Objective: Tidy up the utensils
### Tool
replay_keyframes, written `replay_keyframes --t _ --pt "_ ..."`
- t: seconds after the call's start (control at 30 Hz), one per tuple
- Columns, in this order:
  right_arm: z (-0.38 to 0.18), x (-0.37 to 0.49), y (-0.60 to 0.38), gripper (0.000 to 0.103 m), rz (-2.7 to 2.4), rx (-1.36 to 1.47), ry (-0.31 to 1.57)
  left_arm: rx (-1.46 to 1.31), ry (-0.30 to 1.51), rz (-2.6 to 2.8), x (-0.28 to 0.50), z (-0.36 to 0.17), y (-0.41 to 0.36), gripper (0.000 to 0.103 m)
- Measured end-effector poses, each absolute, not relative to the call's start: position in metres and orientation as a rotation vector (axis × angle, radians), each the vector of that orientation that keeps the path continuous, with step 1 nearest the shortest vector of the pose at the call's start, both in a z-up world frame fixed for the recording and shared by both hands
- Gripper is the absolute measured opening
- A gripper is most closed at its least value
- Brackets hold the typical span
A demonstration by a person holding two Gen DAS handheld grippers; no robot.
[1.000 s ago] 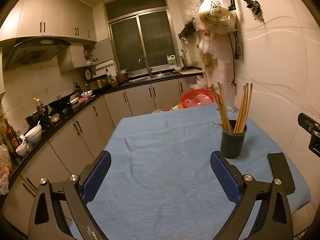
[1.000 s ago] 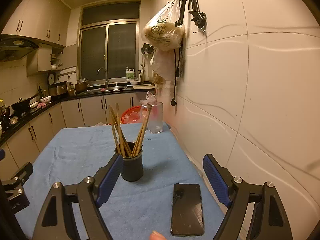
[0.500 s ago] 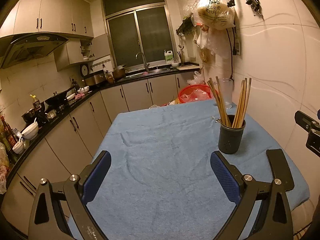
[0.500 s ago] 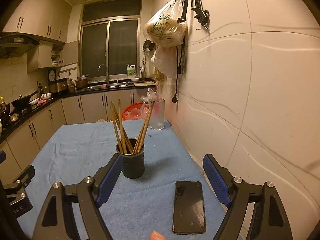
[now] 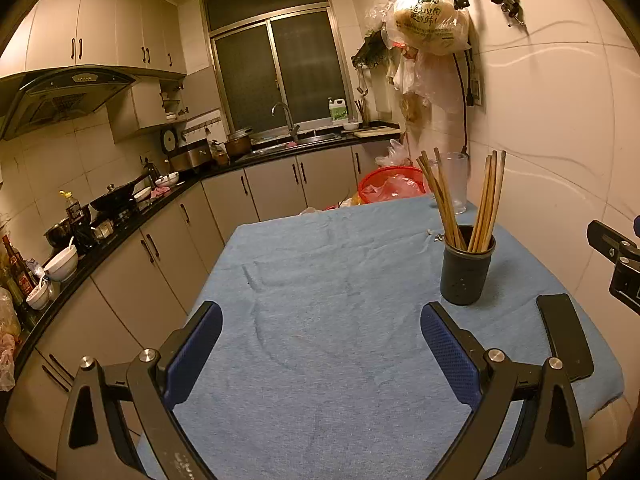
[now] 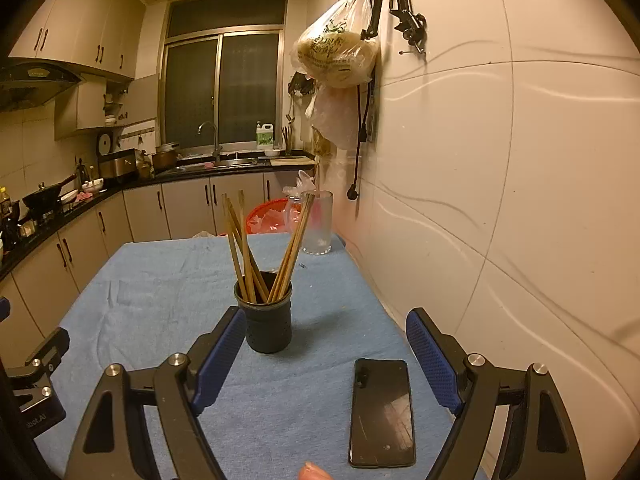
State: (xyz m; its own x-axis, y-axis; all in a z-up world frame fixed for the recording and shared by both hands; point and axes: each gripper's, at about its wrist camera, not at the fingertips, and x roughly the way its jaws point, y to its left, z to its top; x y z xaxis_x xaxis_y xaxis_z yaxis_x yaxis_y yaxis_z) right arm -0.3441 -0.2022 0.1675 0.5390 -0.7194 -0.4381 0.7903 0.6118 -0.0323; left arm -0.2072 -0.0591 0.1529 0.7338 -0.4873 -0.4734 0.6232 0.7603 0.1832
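Both my left gripper and right gripper gape empty; wooden chopsticks already fill the black perforated cup, so sorting looks finished.

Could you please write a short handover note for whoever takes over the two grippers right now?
Left gripper: open, empty, above bare blue cloth.
Right gripper: open, empty, just short of the black holder, which is ahead of its left finger.
Things: all visible chopsticks stand in the holder, in two splayed bunches. A phone lies flat on the cloth near the wall side; a clear glass stands at the far edge.
Done: no loose utensils are visible on the cloth.
Left: apparently little; perhaps straighten the chopsticks, and check beyond the camera views.
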Motion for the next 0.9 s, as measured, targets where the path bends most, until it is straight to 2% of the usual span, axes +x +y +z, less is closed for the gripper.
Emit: replay_keyframes --t 0.9 --pt "0.1604 -0.3364 -0.2015 0.084 -0.892 0.172 0.462 0.352 0.412 -0.618 -0.2047 0.1516 -0.0561 0.099"
